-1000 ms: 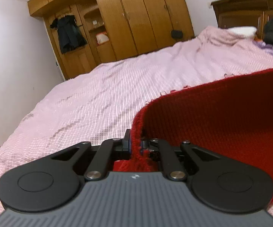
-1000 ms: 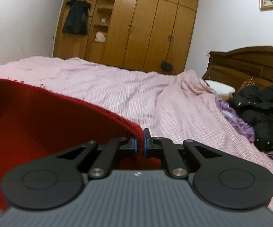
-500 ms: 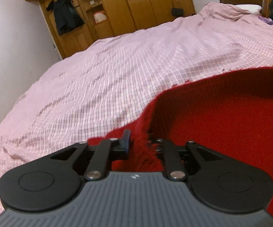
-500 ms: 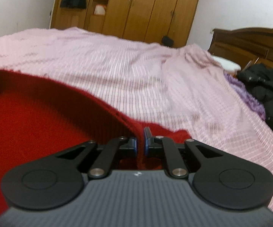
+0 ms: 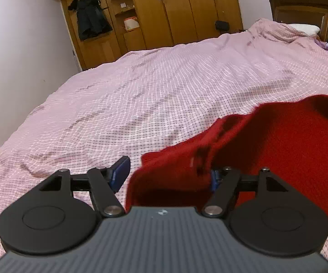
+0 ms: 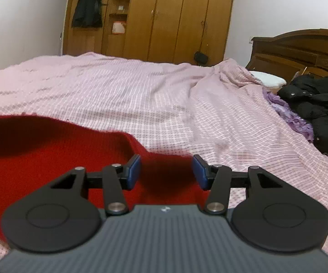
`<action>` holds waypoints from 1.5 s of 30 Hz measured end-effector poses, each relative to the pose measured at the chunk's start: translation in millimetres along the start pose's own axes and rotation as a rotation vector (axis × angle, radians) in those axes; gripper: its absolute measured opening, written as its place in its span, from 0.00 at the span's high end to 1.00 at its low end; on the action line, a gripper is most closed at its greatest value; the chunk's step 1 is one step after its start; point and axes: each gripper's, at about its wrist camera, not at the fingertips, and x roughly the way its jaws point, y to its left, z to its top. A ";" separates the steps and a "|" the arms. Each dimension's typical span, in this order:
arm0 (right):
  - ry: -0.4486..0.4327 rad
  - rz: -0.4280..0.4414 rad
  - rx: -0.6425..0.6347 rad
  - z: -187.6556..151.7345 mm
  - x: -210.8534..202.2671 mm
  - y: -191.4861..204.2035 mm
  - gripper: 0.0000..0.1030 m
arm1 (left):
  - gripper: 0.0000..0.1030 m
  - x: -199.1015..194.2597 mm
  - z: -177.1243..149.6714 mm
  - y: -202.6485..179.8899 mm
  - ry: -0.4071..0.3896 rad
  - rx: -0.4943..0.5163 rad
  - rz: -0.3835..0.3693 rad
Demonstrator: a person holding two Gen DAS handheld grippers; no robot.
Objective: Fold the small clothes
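Red knit garment lies on the pink checked bedspread, stretched between your hands. Its corner sits inside your left gripper, whose jaws are opening, unpressed; its other corner lies between the opening jaws of your right gripper. Beyond the garment's far edge, bedspread runs bare toward the wardrobe.
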 end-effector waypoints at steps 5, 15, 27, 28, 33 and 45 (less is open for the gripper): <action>-0.008 0.013 0.020 -4.8 -12.3 -12.5 0.50 | 0.28 -20.3 -3.0 5.5 -0.016 0.018 0.004; 0.114 0.040 0.072 -36.8 3.4 -20.0 0.50 | 0.27 -8.4 -25.8 7.3 0.063 0.019 0.008; 0.160 0.062 0.264 -60.6 24.4 -42.5 0.31 | 0.24 22.5 -37.8 17.0 0.139 -0.057 0.025; 0.162 0.061 0.267 -59.9 24.3 -42.2 0.31 | 0.24 21.8 -37.9 16.4 0.137 -0.056 0.029; 0.156 0.066 0.319 -54.4 9.0 -46.4 0.30 | 0.24 12.7 -34.5 18.9 0.153 -0.096 0.036; 0.111 0.163 0.591 -56.9 -65.6 -62.8 0.24 | 0.24 -57.6 -37.5 4.4 0.190 -0.098 -0.068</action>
